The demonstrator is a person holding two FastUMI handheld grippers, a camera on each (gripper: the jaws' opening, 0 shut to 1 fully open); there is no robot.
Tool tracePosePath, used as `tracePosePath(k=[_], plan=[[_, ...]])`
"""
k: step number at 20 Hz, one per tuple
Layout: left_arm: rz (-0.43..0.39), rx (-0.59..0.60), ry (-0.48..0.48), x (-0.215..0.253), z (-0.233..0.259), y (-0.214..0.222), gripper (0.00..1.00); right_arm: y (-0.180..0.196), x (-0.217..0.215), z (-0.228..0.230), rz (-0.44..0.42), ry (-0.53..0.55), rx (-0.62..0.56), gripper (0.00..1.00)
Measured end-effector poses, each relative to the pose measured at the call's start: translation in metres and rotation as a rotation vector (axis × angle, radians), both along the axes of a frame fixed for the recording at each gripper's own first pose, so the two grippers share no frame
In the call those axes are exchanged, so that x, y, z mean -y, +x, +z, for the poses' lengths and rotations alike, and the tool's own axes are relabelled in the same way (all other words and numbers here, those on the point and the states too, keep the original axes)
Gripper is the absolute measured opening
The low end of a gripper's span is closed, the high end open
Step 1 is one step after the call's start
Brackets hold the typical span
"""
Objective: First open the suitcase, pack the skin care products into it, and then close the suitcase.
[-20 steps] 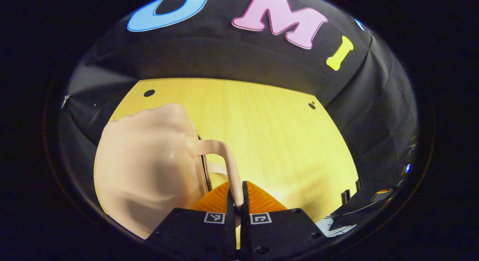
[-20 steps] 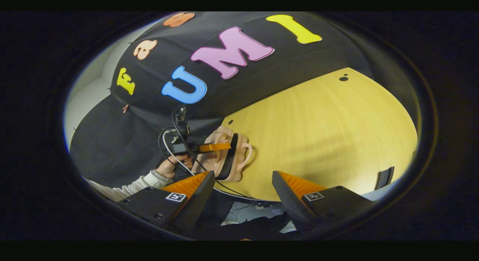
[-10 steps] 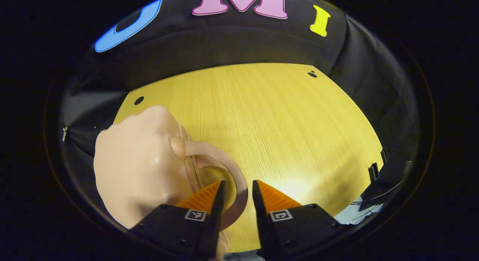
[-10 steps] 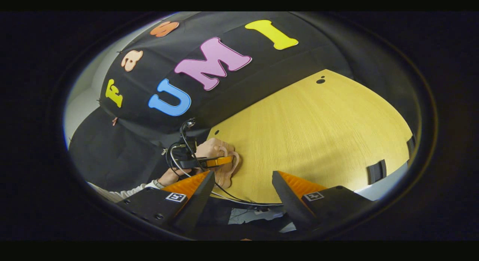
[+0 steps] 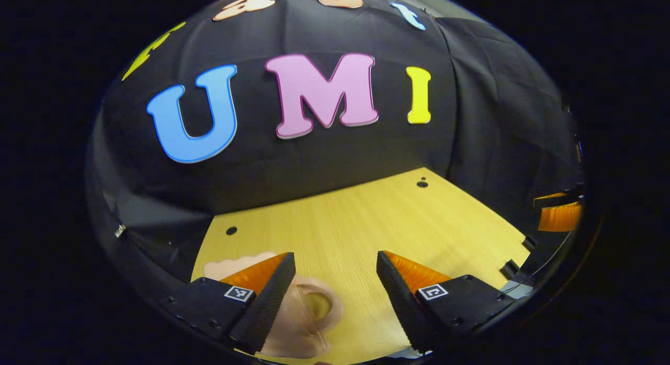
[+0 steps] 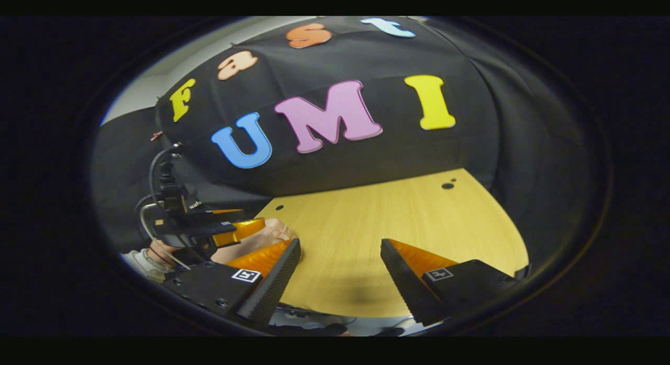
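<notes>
A small peach-pink suitcase point(image 5: 238, 264) sits on the wooden table point(image 5: 366, 223) at the lower left, largely hidden behind my left finger. Its looped handle point(image 5: 320, 308) shows below and between my fingers. My left gripper point(image 5: 335, 256) hangs open above the handle, touching nothing. In the right gripper view my right gripper point(image 6: 340, 242) is open over bare table. Farther left there, the left gripper point(image 6: 209, 230) hovers over the suitcase point(image 6: 264, 235). I cannot tell whether the lid is open.
A hand point(image 6: 159, 247) with a pale sleeve point(image 6: 137, 260) holds the left gripper, with cables looping above it. The right gripper point(image 5: 559, 217) shows at the far right edge of the left gripper view. Small dark holes point(image 5: 422, 184) mark the table's far corners.
My left gripper let go of the suitcase handle, opened wide and rose and pulled back from the case. The right gripper's view tilted upward; it stayed open.
</notes>
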State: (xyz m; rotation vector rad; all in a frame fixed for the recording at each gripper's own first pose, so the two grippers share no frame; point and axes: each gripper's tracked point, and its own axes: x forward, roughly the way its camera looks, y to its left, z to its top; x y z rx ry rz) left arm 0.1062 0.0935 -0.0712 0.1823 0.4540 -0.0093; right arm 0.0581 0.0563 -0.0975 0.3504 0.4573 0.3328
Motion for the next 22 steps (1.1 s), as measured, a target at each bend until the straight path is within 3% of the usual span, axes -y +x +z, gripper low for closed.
tracePosePath(k=[5, 10, 15, 16, 22], plan=[[-0.007, 0.253, -0.025, 0.030, 0.115, -0.024, 0.98, 0.025, 0.003, 0.088, -0.017, -0.117, 0.253, 0.97], [0.053, 0.441, -0.086, 0.038, 0.171, -0.050, 0.97, 0.027, 0.013, 0.164, -0.098, -0.124, 0.421, 0.97], [0.095, 0.428, -0.052, 0.035, 0.184, -0.055, 0.97, 0.027, 0.028, 0.212, -0.179, -0.131, 0.559, 0.96], [0.095, 0.426, -0.047, 0.038, 0.183, -0.055, 0.97, 0.026, 0.031, 0.217, -0.188, -0.138, 0.578, 1.00], [0.083, 0.425, -0.075, 0.050, 0.188, -0.051, 0.97, 0.023, 0.040, 0.223, -0.204, -0.179, 0.608, 0.96]])
